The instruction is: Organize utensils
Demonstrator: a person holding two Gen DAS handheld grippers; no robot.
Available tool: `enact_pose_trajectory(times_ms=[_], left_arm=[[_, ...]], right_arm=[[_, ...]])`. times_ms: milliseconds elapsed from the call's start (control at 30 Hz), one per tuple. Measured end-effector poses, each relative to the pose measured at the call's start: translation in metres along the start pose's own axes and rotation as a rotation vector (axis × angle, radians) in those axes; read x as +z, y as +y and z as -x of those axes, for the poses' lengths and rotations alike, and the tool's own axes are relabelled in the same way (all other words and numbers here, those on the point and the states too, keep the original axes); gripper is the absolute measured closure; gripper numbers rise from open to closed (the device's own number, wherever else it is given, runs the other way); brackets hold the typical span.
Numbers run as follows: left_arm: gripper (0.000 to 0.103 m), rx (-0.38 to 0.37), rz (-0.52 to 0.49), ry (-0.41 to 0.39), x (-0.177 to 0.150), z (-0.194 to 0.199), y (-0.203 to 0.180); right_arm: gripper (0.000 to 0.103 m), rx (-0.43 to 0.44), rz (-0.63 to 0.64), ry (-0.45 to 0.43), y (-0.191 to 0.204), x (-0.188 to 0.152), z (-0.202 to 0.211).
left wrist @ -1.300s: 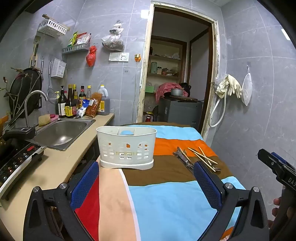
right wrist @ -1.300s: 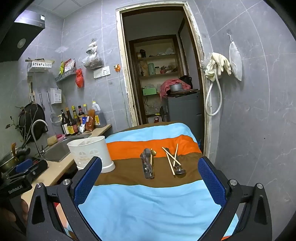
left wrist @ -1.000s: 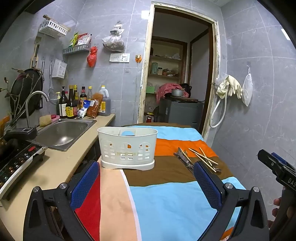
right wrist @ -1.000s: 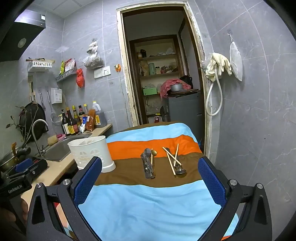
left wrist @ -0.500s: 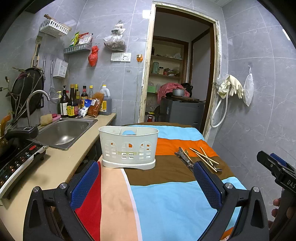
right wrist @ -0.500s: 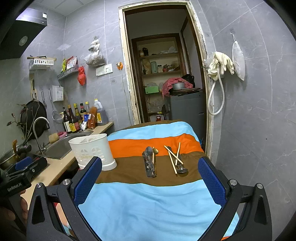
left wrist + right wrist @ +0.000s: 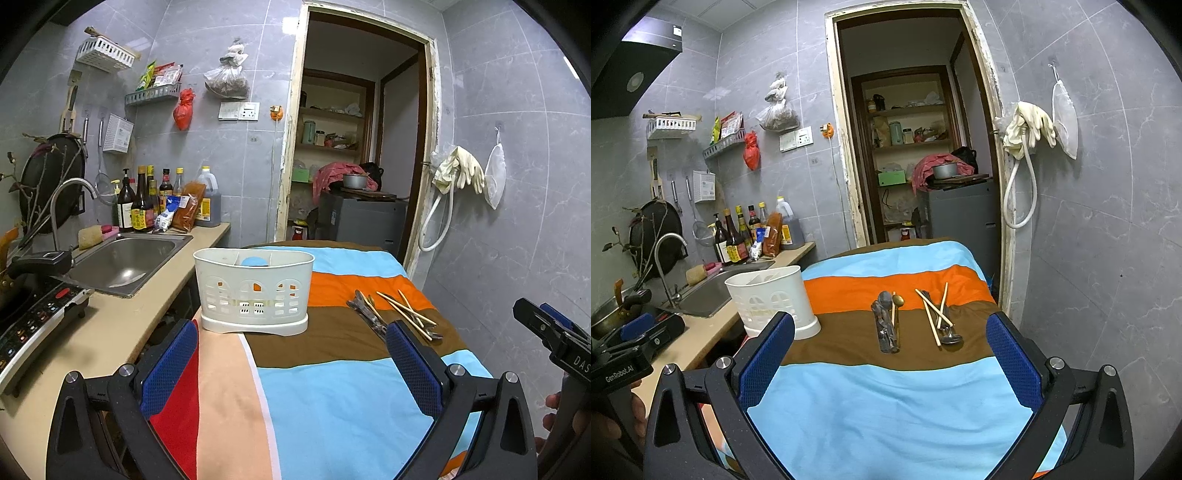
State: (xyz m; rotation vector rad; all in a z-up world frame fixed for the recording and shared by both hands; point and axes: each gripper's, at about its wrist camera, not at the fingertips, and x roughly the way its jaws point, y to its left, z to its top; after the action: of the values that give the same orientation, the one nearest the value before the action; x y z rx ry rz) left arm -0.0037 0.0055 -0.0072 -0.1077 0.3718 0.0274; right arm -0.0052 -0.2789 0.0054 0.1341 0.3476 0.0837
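Note:
A white slotted utensil holder [image 7: 254, 291] [image 7: 774, 301] stands upright at the table's left edge on a striped cloth [image 7: 332, 387] [image 7: 886, 398]. On the brown stripe lie a bundle of metal spoons [image 7: 885, 325] [image 7: 365, 312] and, to its right, wooden chopsticks [image 7: 932, 314] [image 7: 406, 310] crossed over another spoon [image 7: 951, 338]. My left gripper [image 7: 291, 363] hovers open above the cloth, short of the holder. My right gripper [image 7: 890, 360] is open too, well short of the spoons. Nothing sits between either pair of fingers.
Left of the table runs a beige counter [image 7: 110, 325] with a steel sink [image 7: 125, 260], a faucet, sauce bottles [image 7: 147, 201] and a cooktop [image 7: 29, 317]. A doorway [image 7: 916, 155] opens behind the table. A tiled wall with hanging gloves [image 7: 1030, 127] lies right.
Both grippers drifted slightly; the holder and utensils sit a touch lower in the views. Nothing was gripped or released.

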Motion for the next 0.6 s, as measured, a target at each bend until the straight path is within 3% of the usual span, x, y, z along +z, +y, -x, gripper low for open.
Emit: enact_pose_trajectory(times_ms=[600], left_arm=[[0.001,0.003,0.002,0.005,0.0009,-0.0003,-0.0006]], right_arm=[[0.001,-0.001,-0.001,0.003,0.0005,-0.0009,-0.0012]])
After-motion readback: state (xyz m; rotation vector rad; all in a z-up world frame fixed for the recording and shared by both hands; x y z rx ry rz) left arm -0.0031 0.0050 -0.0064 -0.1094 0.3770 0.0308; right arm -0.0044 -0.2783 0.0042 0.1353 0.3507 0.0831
